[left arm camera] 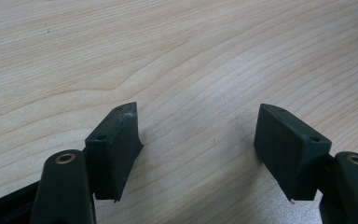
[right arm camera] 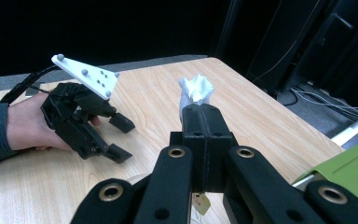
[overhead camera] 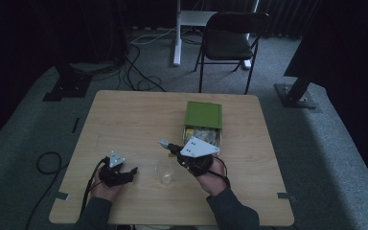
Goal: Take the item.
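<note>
My right gripper (overhead camera: 168, 144) hovers above the table (overhead camera: 124, 115), left of an open green box (overhead camera: 203, 114). In the right gripper view its jaws (right arm camera: 203, 111) are shut on a crumpled white tea bag (right arm camera: 195, 90), and a small paper tag (right arm camera: 200, 203) dangles below them. A clear glass (overhead camera: 165, 173) stands on the table just under and in front of that gripper. My left gripper (overhead camera: 132, 171) rests low on the table to the left of the glass, open with nothing between its fingers (left arm camera: 198, 126). It also appears in the right gripper view (right arm camera: 124, 140).
The green box holds several pale tea bags (overhead camera: 202, 134) under its raised lid. A black chair (overhead camera: 230, 40) and a white stand (overhead camera: 178, 33) are on the carpet beyond the table. Cables (overhead camera: 139, 72) lie on the floor at back left.
</note>
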Demonstrator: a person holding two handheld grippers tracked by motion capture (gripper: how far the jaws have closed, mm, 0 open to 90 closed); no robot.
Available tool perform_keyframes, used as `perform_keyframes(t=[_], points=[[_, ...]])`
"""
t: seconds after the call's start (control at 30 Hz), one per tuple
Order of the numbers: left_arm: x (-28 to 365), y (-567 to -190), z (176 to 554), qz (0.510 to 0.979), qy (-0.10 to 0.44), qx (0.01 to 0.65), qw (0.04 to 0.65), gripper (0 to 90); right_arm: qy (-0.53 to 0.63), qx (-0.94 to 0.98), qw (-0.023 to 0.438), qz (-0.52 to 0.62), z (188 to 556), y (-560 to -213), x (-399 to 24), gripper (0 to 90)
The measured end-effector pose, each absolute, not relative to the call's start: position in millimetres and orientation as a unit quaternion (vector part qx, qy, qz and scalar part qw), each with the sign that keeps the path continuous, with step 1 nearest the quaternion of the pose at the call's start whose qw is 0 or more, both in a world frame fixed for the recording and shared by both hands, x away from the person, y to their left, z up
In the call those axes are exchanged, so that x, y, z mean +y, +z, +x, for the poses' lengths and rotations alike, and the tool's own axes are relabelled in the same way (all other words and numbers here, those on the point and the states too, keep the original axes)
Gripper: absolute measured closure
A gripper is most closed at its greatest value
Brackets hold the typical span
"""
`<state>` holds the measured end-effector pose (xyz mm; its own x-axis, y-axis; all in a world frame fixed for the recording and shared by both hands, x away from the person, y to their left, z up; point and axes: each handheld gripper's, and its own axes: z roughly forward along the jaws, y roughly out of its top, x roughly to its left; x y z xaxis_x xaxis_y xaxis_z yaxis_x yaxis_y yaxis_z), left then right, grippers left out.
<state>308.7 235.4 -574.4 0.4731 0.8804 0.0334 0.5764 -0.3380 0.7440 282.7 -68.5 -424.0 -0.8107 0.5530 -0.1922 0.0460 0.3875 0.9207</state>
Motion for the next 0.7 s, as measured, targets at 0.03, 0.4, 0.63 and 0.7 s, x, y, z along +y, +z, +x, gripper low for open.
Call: perform_keyframes(t=[0.03, 0.4, 0.63, 0.7], points=[[235.4, -574.3, 308.7, 0.787, 0.222, 0.463, 0.342, 32.1, 0.521, 0.797, 0.243, 0.187, 282.2, -424.1, -67.7, 90.0], [235.4, -574.4, 308.7, 0.787, 0.223, 0.463, 0.342, 32.1, 0.521, 0.803, 0.224, 0.181, 277.6, -432.8, -58.0, 90.0], [235.6, -574.4, 308.7, 0.788, 0.223, 0.462, 0.341, 32.1, 0.521, 0.81, 0.205, 0.175, 270.8, -443.6, -58.2, 68.0], [235.5, -574.4, 308.7, 0.788, 0.223, 0.462, 0.341, 32.1, 0.522, 0.807, 0.209, 0.183, 270.4, -444.9, -61.0, 57.9]])
